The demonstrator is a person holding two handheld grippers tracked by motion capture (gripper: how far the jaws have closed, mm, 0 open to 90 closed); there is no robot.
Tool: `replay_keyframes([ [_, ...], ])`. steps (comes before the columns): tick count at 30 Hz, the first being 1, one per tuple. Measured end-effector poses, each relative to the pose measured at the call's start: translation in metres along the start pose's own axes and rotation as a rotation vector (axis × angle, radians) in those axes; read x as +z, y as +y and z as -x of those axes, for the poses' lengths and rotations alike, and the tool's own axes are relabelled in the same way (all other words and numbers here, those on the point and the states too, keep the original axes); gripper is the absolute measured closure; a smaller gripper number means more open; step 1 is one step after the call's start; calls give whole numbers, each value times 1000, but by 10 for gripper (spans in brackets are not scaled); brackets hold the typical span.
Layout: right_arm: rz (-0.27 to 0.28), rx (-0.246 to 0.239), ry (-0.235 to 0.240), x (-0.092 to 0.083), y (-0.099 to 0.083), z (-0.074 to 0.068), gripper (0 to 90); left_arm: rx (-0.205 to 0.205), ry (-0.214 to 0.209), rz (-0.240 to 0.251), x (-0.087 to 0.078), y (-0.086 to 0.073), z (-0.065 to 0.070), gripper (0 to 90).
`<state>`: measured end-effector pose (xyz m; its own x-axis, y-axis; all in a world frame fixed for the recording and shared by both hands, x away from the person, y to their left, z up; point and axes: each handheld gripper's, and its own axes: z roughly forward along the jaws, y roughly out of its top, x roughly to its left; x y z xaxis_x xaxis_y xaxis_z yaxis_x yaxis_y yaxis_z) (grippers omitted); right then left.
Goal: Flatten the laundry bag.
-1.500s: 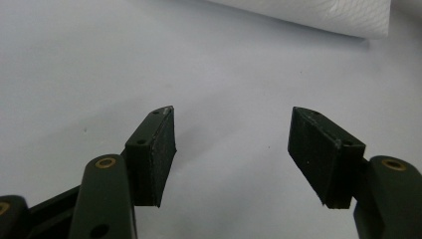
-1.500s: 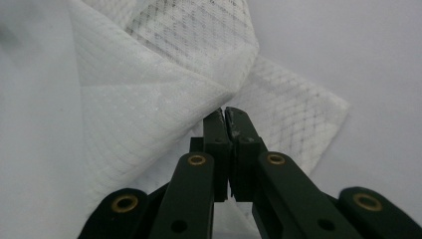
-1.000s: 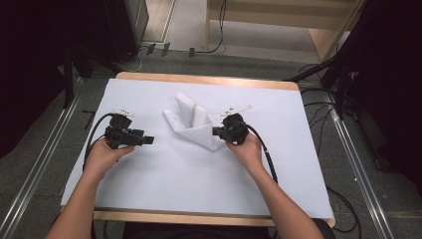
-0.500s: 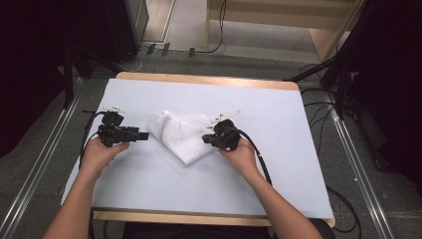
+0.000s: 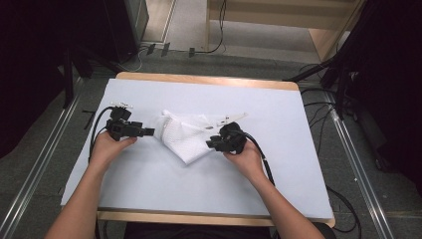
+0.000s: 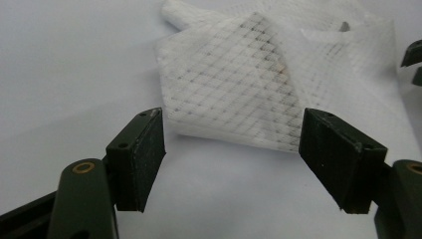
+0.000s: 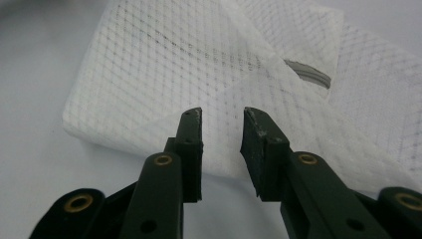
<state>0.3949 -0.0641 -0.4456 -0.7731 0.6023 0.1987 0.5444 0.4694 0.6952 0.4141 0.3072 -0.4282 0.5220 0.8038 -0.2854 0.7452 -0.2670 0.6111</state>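
Note:
A white mesh cloth (image 5: pixel 185 135) lies folded on the white table cover (image 5: pixel 149 184). My left gripper (image 5: pixel 150 132) points right at the cloth's left edge; in the left gripper view it (image 6: pixel 231 159) stands wide open, having just been opening, with nothing between the jaws and the cloth (image 6: pixel 239 84) just ahead. My right gripper (image 5: pixel 211 145) rests at the cloth's right corner. In the right gripper view it (image 7: pixel 223 134) has just been opening: a narrow gap separates the pads, and a fold of the cloth (image 7: pixel 164 64) lies under the gap. A grey zipper (image 7: pixel 309 73) shows on the cloth.
The wooden table edge (image 5: pixel 209 218) runs along the front, and cables (image 5: pixel 318 149) lie to the right of the table. The other gripper's jaw tips (image 6: pixel 413 59) peek in at the right of the left gripper view.
The cloth's raised flap has come down and the cloth now lies flatter and further left. The right gripper shifted slightly left with it and its jaws have parted.

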Motion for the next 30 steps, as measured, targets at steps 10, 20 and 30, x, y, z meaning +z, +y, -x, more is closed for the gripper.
replay_keyframes([
  [10, -9, 16, -30, -6, -10, 3, 679, 16, 26, 1, 14, 8, -7, 272],
  [20, -1, 38, -54, -14, -19, 9, 669, 4, 3, -6, 28, 14, -10, 306],
  [30, 2, 56, -75, -20, -24, 13, 664, 22, 2, -36, 38, 15, -7, 369],
])
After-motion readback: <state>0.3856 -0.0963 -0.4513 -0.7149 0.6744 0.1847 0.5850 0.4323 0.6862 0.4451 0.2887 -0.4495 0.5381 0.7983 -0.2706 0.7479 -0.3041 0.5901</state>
